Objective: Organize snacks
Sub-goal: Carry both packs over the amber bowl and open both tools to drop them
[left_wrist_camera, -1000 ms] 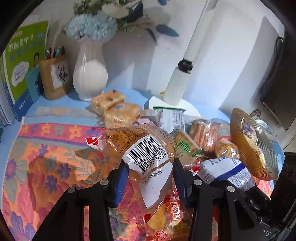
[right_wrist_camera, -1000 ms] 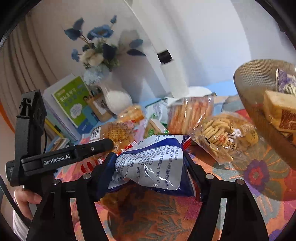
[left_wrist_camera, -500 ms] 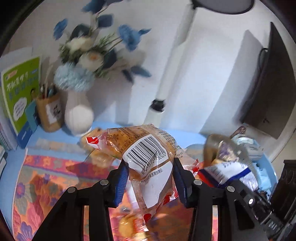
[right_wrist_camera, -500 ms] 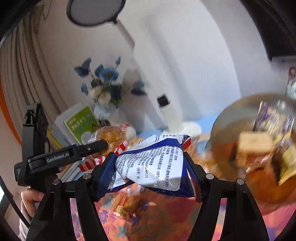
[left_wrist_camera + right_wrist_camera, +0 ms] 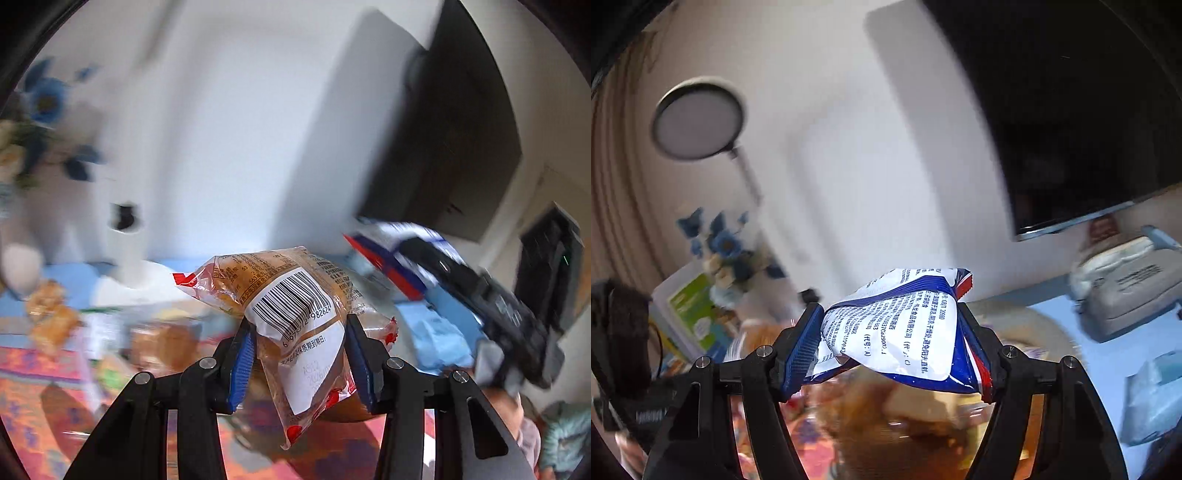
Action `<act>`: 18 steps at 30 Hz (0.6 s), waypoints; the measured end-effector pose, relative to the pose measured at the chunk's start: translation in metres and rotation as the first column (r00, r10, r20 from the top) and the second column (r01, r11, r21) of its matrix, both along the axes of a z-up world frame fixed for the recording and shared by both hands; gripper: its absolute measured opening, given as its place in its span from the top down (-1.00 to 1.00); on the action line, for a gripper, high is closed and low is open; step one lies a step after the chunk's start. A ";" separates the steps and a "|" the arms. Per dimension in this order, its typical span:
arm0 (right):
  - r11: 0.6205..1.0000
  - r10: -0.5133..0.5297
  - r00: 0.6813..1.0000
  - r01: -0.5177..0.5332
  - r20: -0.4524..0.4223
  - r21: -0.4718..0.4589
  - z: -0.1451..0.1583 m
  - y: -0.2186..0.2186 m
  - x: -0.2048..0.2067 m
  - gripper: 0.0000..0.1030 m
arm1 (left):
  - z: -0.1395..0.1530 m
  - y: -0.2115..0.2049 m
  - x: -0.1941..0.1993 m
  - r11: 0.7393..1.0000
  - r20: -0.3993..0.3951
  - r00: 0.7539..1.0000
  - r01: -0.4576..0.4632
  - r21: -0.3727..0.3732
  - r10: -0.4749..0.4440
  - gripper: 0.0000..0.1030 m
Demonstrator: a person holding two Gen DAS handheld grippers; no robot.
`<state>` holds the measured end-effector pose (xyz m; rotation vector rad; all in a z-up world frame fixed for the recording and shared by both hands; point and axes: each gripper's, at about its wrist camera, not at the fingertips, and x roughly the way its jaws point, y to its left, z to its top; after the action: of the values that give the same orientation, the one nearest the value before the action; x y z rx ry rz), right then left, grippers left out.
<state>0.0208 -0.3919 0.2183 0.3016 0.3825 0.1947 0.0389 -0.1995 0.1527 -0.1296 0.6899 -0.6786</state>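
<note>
Between left gripper pads: bread packet

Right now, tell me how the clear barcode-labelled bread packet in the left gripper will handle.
The clear bread packet probably flops: its lower end droops below the fingers. Likely light and squashable, since its film creases where pinched. The glossy film may slip.

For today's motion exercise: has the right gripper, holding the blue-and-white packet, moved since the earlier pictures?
Yes. The right gripper rose: the flower vase sits lower in its view, lamp head now visible.
</note>
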 end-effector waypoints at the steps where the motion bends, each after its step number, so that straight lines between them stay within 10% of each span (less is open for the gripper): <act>1: 1.000 -0.012 1.000 0.012 -0.010 -0.002 -0.003 -0.008 0.002 -0.36 | -0.007 -0.012 -0.001 1.000 -0.012 1.000 0.028 0.000 -0.028 0.11; 10: 0.995 -0.087 0.974 0.074 -0.211 -0.072 -0.048 -0.041 0.013 -0.67 | -0.046 -0.059 0.001 0.987 -0.043 0.998 0.045 0.154 -0.038 -0.80; 18: 0.997 -0.063 0.984 0.069 -0.169 0.033 -0.028 -0.025 -0.001 -0.73 | -0.030 -0.009 0.000 0.979 0.004 0.997 -0.075 0.191 0.075 -0.82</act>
<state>0.0202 -0.4170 0.1903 0.3695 0.5354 0.1119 0.0385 -0.2084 0.1227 0.0199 0.7461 -0.5371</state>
